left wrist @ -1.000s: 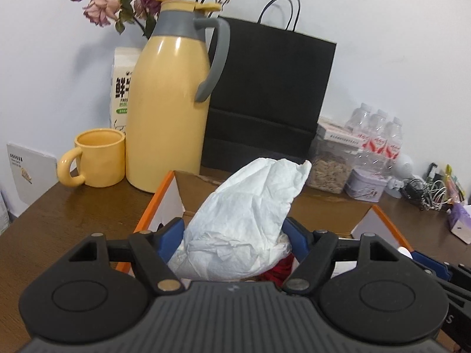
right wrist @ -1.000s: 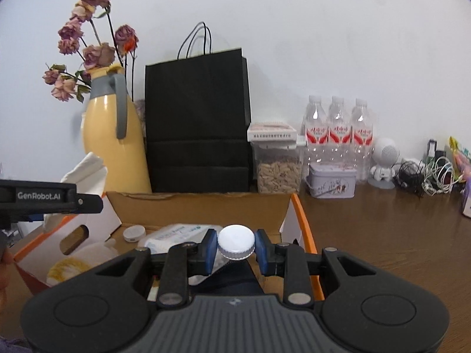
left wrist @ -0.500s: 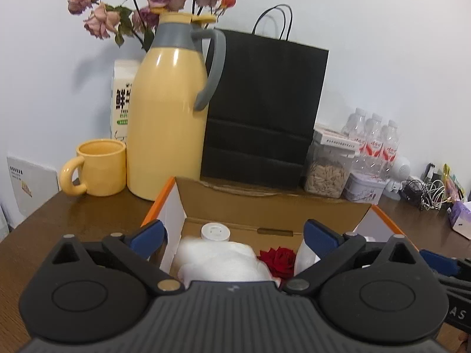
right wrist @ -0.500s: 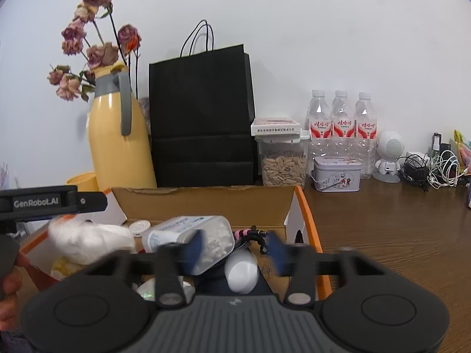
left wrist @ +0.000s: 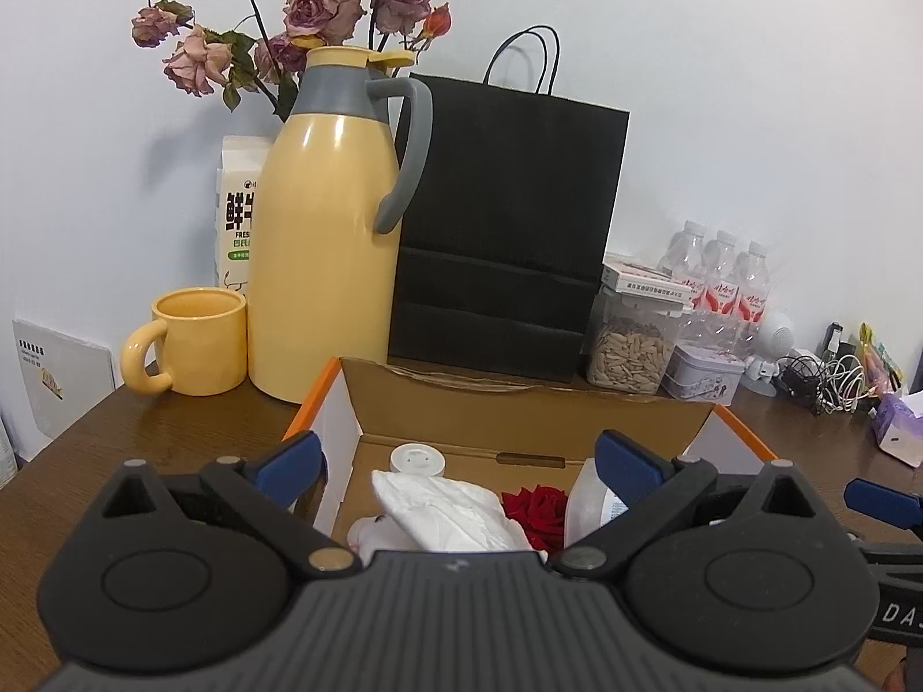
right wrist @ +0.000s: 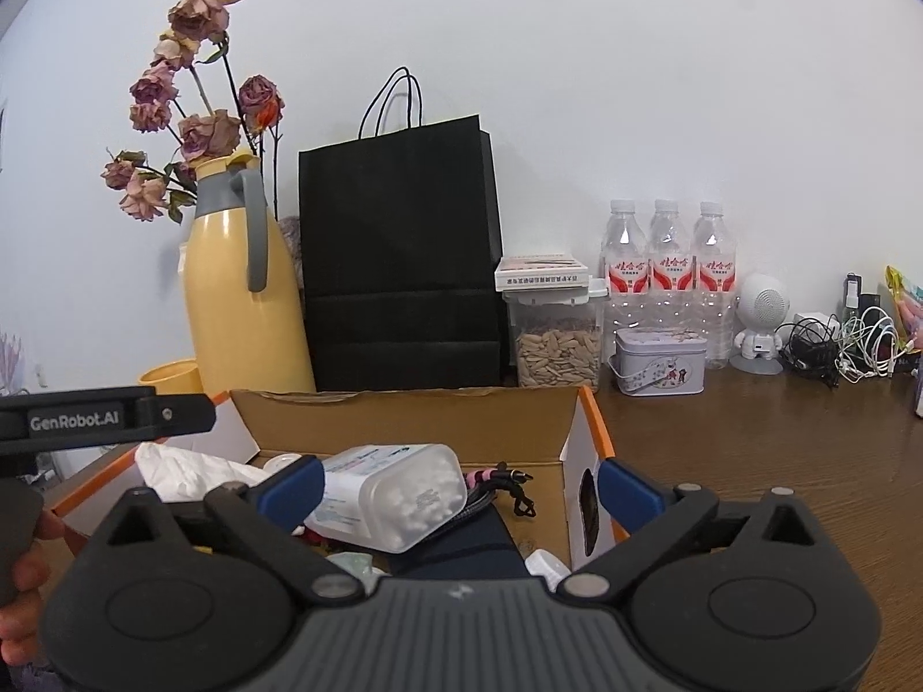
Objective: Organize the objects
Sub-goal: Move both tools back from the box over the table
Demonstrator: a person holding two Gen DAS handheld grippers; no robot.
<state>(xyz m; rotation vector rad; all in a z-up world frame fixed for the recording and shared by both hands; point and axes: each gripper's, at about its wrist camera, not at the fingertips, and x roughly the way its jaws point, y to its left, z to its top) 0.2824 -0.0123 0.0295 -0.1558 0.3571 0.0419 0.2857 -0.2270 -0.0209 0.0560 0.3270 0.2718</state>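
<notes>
An open cardboard box (left wrist: pixel 519 409) with orange edges sits right under both grippers. In the left wrist view a crumpled white tissue (left wrist: pixel 450 510) lies inside it beside a red rose (left wrist: pixel 533 510) and a white round lid (left wrist: pixel 416 459). My left gripper (left wrist: pixel 458 461) hangs open above them with nothing between its pads. My right gripper (right wrist: pixel 460 484) is over the same box (right wrist: pixel 404 421), its jaws opening, nothing gripped. Below it lie a clear tub of cotton swabs (right wrist: pixel 398 496), a pink-black cord (right wrist: pixel 490 478) and a white-capped bottle (right wrist: pixel 545 568), mostly hidden.
Behind the box stand a yellow jug (left wrist: pixel 323 265) with dried roses, a yellow mug (left wrist: pixel 196 340), a black paper bag (left wrist: pixel 507 230), a seed jar (left wrist: pixel 631 346), a tin (right wrist: pixel 660 360) and water bottles (right wrist: pixel 666 271). Cables (right wrist: pixel 836 346) lie far right.
The left gripper opened and the tissue dropped into the box. The right gripper opened off the white-capped bottle, which sank into the box.
</notes>
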